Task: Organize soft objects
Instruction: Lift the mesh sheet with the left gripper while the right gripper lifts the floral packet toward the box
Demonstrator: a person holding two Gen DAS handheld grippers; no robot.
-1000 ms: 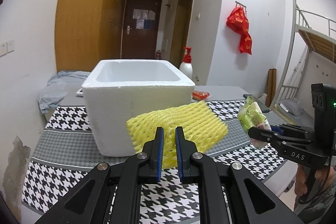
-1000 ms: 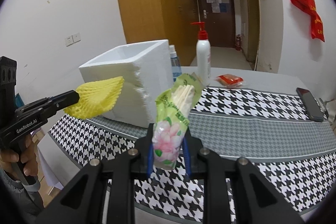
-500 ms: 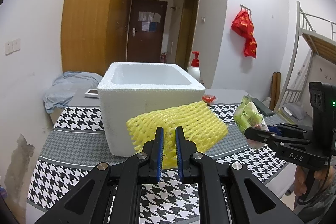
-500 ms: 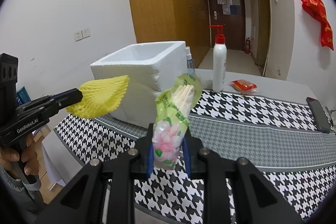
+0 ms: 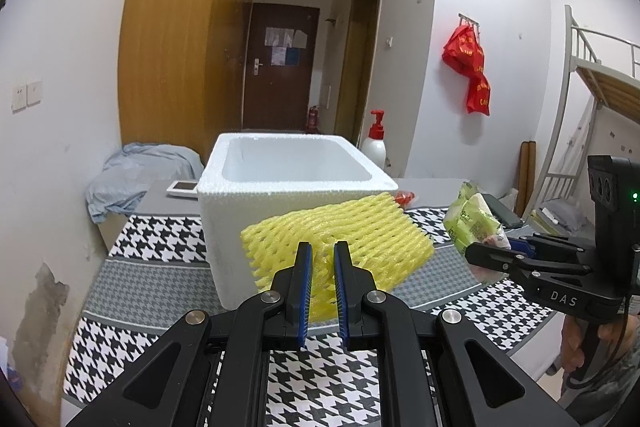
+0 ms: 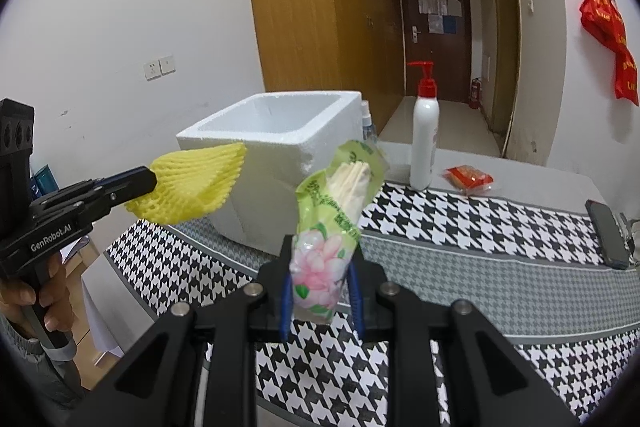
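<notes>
A tabletop (image 5: 152, 279) covered with a black-and-white houndstooth and grey cloth stands in a white-walled room with a tall wooden wardrobe (image 5: 180, 47), a dark brown door (image 5: 280, 67) at the end of a corridor, a red bag (image 5: 470, 71) hanging on the wall and a metal bunk bed (image 5: 600, 75) at the right. The left gripper (image 5: 320, 259) is closed on a yellow foam fruit net (image 5: 360, 231), its blue-padded fingers pinching the net's lower edge so that the net is held in the air in front of a white styrofoam box (image 5: 256, 223). The right gripper (image 6: 320, 279) is clamped on the lower end of a green packet of tissues printed with pink flowers (image 6: 332, 219), which stands roughly upright above the tabletop, clear of the cloth. The styrofoam box sits on the cloth, open at the top; the part of its interior that shows is bare white, and its floor is hidden. Behind the box stand a white pump bottle with a red top (image 6: 424, 135) and, partly hidden by the box corner, a small spray bottle (image 6: 368, 127). A red snack packet (image 6: 470, 179) lies near the pump bottle, a dark phone (image 6: 608, 235) lies at the right edge of the cloth, and a bundle of pale blue fabric (image 5: 136, 175) is heaped against the wall to the left.
</notes>
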